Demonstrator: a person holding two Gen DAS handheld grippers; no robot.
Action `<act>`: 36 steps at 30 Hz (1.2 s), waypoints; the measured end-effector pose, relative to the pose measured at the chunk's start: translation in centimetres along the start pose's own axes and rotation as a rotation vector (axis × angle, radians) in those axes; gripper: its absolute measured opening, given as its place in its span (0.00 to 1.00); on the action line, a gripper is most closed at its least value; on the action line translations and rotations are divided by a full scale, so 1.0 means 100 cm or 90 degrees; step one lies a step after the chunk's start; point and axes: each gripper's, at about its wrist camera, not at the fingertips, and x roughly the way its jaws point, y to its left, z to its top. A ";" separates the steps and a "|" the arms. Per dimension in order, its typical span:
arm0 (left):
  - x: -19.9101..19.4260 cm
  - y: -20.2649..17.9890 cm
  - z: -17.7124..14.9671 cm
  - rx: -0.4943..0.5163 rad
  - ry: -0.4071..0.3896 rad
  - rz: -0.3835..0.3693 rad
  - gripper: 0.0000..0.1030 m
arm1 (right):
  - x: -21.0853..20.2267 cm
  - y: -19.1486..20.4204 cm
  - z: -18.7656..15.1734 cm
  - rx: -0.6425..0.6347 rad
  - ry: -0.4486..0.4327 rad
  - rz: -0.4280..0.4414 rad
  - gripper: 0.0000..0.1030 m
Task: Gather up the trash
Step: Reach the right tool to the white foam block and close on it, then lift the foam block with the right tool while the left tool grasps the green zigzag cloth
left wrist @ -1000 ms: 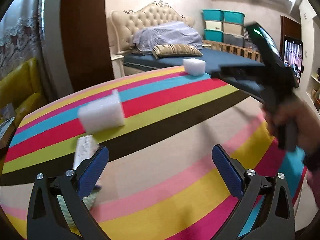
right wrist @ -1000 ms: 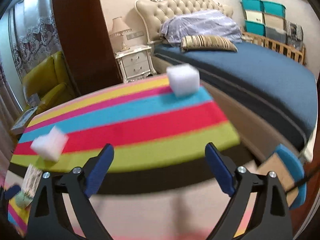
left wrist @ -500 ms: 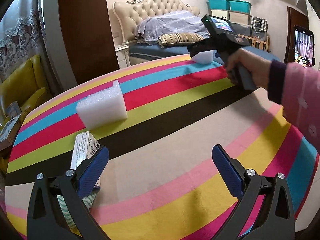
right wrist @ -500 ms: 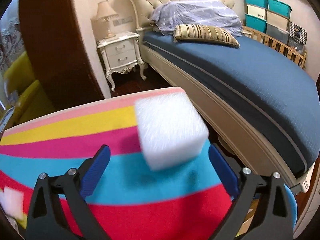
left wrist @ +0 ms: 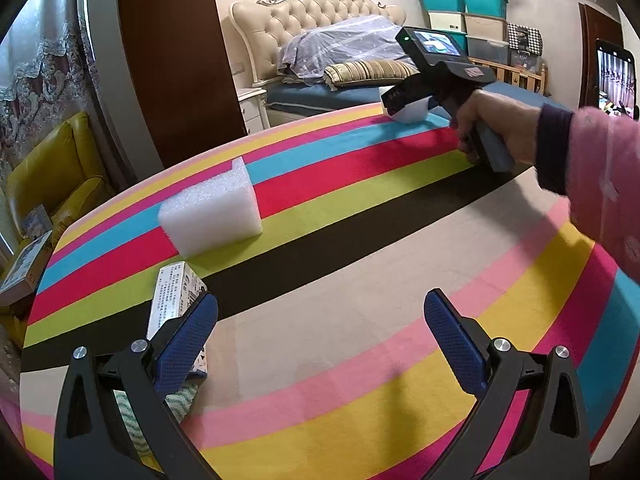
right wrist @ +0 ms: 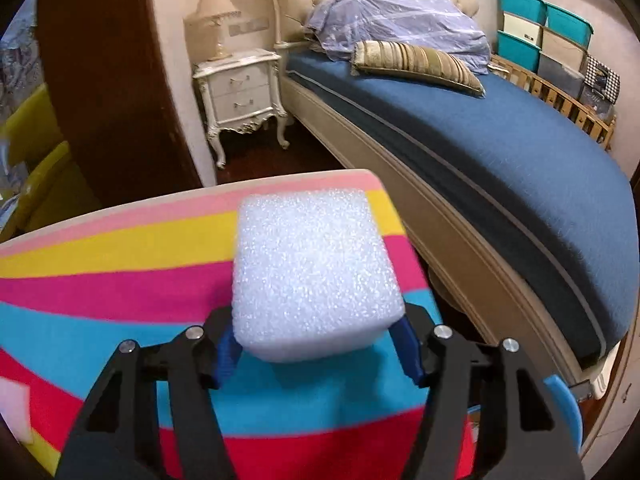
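Clearly the right tongs (right wrist: 316, 354) were closed on a foam block (right wrist: 314, 276) at the worktop (right wrist: 120, 288) far corner; grip sat low, so it could tip out. Left tongs (left wrist: 320, 338) gaped wide, empty, second foam block (left wrist: 212, 214) ahead-left, small carton (left wrist: 176, 300) beside the left finger.

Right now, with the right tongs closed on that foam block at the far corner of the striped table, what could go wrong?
1. The right tongs pinch only the near bottom edge of the foam block; the soft foam could slip or pivot out on lifting.
2. The block sits at the striped table's far corner, so a dropped block may fall to the floor beside the bed.
3. The open left tongs have one finger against the small printed box; moving could knock it.
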 end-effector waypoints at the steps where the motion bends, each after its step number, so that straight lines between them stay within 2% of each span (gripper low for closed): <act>1: 0.001 0.002 0.001 -0.003 0.000 0.001 0.94 | -0.008 0.004 -0.006 -0.007 -0.006 0.007 0.59; 5: 0.002 0.011 0.001 -0.028 0.000 0.001 0.94 | -0.052 0.020 -0.036 -0.017 -0.027 0.054 0.59; 13: -0.016 0.032 -0.008 -0.084 -0.029 0.000 0.94 | -0.150 0.058 -0.122 -0.016 -0.056 0.136 0.59; 20: -0.053 0.056 -0.024 -0.091 -0.047 0.013 0.94 | -0.205 0.087 -0.180 -0.019 -0.077 0.155 0.59; 25: -0.075 0.087 -0.040 -0.092 -0.055 0.037 0.94 | -0.227 0.106 -0.203 -0.032 -0.091 0.165 0.59; 28: -0.085 0.109 -0.052 -0.097 -0.041 0.038 0.94 | -0.240 0.120 -0.218 -0.057 -0.097 0.162 0.59; 32: -0.084 0.130 -0.058 -0.117 -0.016 0.030 0.94 | -0.248 0.129 -0.229 -0.062 -0.095 0.174 0.59; 36: -0.076 0.134 -0.061 -0.112 0.003 0.020 0.94 | -0.247 0.134 -0.229 -0.066 -0.090 0.170 0.59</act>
